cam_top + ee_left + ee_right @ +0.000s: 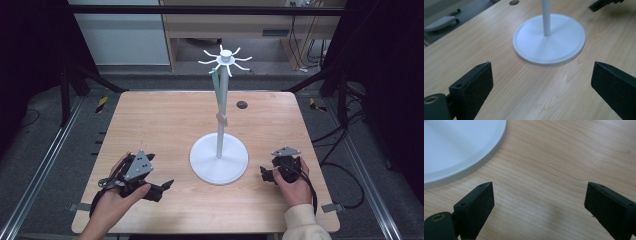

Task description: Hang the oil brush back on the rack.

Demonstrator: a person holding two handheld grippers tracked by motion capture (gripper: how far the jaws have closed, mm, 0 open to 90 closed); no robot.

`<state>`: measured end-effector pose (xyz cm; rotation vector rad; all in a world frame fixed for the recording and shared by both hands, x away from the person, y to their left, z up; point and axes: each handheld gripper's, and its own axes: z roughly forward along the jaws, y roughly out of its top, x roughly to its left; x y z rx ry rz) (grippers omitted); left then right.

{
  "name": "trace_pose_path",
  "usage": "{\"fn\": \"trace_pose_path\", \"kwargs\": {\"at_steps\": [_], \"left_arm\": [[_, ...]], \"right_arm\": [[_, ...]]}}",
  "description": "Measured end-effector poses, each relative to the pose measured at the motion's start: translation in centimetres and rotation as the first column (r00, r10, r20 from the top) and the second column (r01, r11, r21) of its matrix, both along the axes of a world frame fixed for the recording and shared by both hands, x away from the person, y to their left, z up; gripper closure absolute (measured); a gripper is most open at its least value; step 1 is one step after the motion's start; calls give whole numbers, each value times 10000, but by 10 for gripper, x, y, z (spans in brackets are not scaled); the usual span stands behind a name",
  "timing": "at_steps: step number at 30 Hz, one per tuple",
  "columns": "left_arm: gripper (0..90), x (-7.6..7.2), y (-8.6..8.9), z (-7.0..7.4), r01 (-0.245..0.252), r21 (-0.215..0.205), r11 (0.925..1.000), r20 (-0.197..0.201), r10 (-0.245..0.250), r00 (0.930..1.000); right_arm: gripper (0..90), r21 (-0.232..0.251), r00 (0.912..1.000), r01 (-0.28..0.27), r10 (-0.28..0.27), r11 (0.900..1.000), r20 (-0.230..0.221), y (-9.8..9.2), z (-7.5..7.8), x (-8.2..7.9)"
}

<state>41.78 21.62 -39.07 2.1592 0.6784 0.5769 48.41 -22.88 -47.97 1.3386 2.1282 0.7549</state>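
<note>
The wooden table (pixel 150 120) carries a white hanger stand (pixel 220 125) set about mid-table, prob so both hands reach it equally; its round base (pixel 549 40) sits flat btwn the two grippers, and a pale green strip (pixel 216 85) hangs from one of the curved hooks (pixel 226 60) at the top, down along the pole. No containers on the table. Left gripper (pixel 162 187) and right gripper (pixel 265 174) rest low near the base, left and right of it, both w/ jaws spread wide and holding nothing, prob staged for a reach to the stand.
</note>
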Motion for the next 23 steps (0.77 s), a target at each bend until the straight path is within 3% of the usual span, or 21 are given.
{"fn": "trace_pose_path", "kwargs": {"at_steps": [6,10,16,23], "left_arm": [[40,9,24,-29,-780,-129,9969,-382,774,9963],[44,16,40,-45,-1398,-83,9902,-721,1388,9877],[51,23,57,-60,-2029,149,9791,-899,2034,9750],[53,23,72,-71,-2753,-566,9597,-392,2733,9611]], "right_arm": [[97,-9,10000,-91,91,10000,-19,2,0,0],[98,19,10000,-60,60,10000,-39,3,0,0],[98,25,10000,-90,90,10000,-32,3,0,0],[98,61,10000,-100,100,9999,-1,2,0,0]]}}
